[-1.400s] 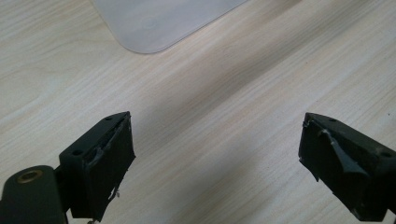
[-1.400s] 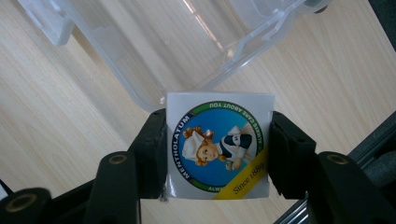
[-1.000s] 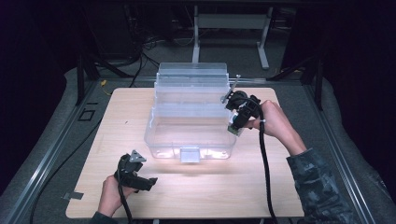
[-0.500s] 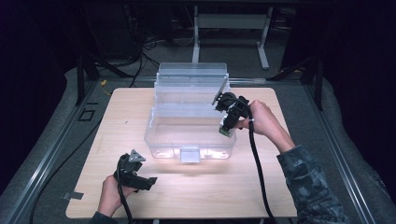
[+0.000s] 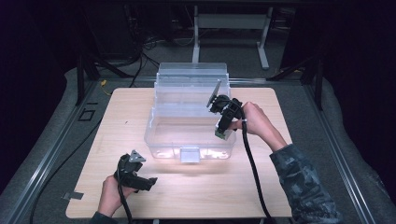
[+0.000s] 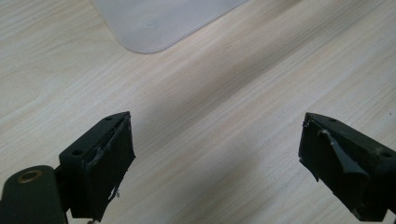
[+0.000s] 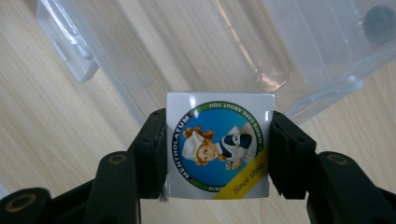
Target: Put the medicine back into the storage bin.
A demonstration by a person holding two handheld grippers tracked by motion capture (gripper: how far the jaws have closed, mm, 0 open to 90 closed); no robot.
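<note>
At the lower left of the high view, the left gripper (image 5: 148,182) rests on the wooden table (image 5: 280,186) near its front edge, well apart from the clear plastic storage bin (image 5: 187,128) that fills the middle of the frame. In the left gripper view its jaws stand wide apart with only bare wood grain between them, and a rounded corner of clear plastic (image 6: 163,23) lies at the top of the frame.

Right of centre in the high view, the right gripper (image 5: 224,133) hangs at the bin's right wall, tilted down toward the open interior. Its jaws are about half closed and clamp a small Mentholatum box (image 7: 219,144) by its two side faces. This is the nearer hand to the bin, and the box sits just above and beside the rim, so the coming move likely turns on carrying it leftward and down past that wall.

The right gripper view gives what the high view cannot: the box's printed face, seen upside down. Beyond it lie the bin's transparent walls (image 7: 322,51).
</note>
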